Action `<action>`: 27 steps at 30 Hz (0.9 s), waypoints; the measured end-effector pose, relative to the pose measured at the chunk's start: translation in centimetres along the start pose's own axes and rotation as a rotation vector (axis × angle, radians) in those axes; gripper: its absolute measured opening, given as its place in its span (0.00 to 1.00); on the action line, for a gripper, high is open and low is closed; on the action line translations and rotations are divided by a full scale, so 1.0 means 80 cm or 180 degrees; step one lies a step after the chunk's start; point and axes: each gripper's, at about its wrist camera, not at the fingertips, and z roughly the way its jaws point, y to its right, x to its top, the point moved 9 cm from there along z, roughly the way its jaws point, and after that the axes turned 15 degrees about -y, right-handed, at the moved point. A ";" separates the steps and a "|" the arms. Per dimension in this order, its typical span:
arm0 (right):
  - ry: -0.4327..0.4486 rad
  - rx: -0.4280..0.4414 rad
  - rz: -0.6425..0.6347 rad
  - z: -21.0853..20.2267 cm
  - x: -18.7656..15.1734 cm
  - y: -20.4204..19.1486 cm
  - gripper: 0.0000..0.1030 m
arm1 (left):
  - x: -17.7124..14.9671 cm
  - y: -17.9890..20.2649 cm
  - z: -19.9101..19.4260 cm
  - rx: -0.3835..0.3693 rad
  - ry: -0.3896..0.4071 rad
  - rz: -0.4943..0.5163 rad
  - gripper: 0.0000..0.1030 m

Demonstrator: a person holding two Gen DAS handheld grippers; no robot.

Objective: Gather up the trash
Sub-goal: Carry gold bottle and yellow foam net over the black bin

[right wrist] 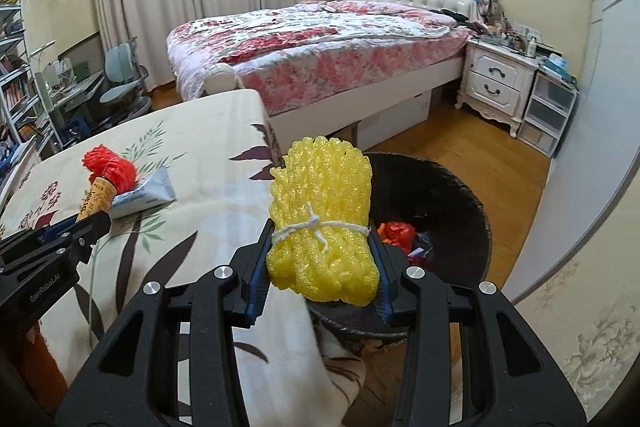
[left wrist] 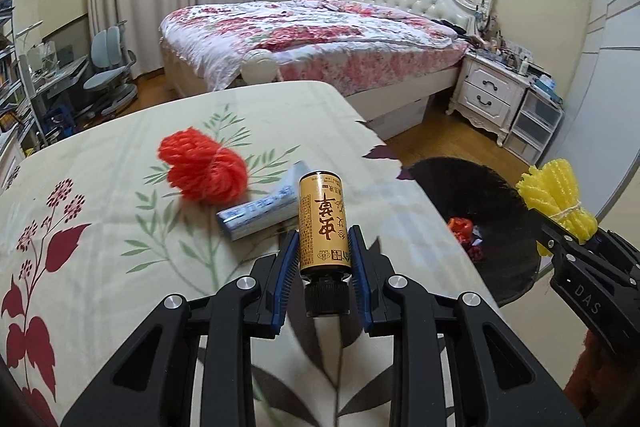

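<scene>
My left gripper (left wrist: 323, 235) is shut on a small gold-labelled bottle (left wrist: 322, 223) with a black cap, held above the flowered tablecloth (left wrist: 100, 187). My right gripper (right wrist: 320, 231) is shut on a yellow foam net bundle (right wrist: 322, 227) tied with white string, held over the near rim of the black trash bin (right wrist: 460, 195). Red wrappers (right wrist: 396, 233) lie inside the bin. On the cloth rest a red foam net bundle (left wrist: 204, 167) and a crumpled blue-white packet (left wrist: 260, 209). In the left wrist view the right gripper (left wrist: 560, 227) shows at the right edge with its yellow bundle (left wrist: 556, 197) over the bin (left wrist: 500, 211).
The table edge (right wrist: 268, 163) runs beside the bin. Behind stand a bed with a floral cover (right wrist: 320, 43), a white nightstand (right wrist: 496, 83), plastic drawers (right wrist: 548, 115), desk chairs (right wrist: 124, 83) and shelves at the left. Wood floor (right wrist: 480, 155) lies between bin and nightstand.
</scene>
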 end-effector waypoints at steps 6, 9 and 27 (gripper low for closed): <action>0.0004 -0.0106 0.0185 0.017 0.010 0.041 0.39 | 0.026 0.051 0.017 -0.0115 0.0034 0.0171 0.27; 0.0013 -0.0186 0.0249 0.025 0.014 0.059 0.39 | 0.037 0.075 0.030 -0.0136 0.0027 0.0258 0.27; -0.0060 -0.0238 0.0514 0.068 0.029 0.117 0.40 | 0.078 0.147 0.092 -0.0048 -0.0040 0.0514 0.27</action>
